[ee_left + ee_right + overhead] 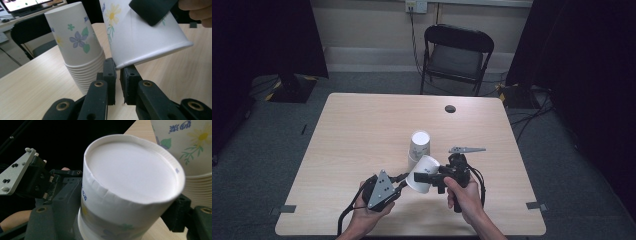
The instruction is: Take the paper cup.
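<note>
Here, nearest to me, my left tongs (404, 178) pinch the rolled rim of a flowered paper cup (422, 174): in the left gripper view the two black jaws stand almost together with the cup's lip (122, 65) nipped between them. Just past that, my right tongs (428, 178) straddle the same cup's body. In the right gripper view its white bottom (132, 171) faces the camera and the jaws sit on either side of its wall, but I cannot tell whether the pads actually press on it. The cup hangs tilted above the surface (362, 130), mouth toward my left hand (367, 212), base toward my right hand (467, 197).

Beyond it, touching nothing I hold, stands the stack of upturned paper cups (418, 148) with the same flower print, upside down on the surface, rims nested one over the other. Farther still a small dark hole (450, 108) sits near the far edge, and a black folding chair (456, 56) waits on the floor behind.

I judge this the hand-over step: one cup is off the stack and is passing between my tongs. Next, the right pair needs to let go fully while the left keeps its thin pinch steady, since a rim grip could buckle or let the cup swing.
</note>
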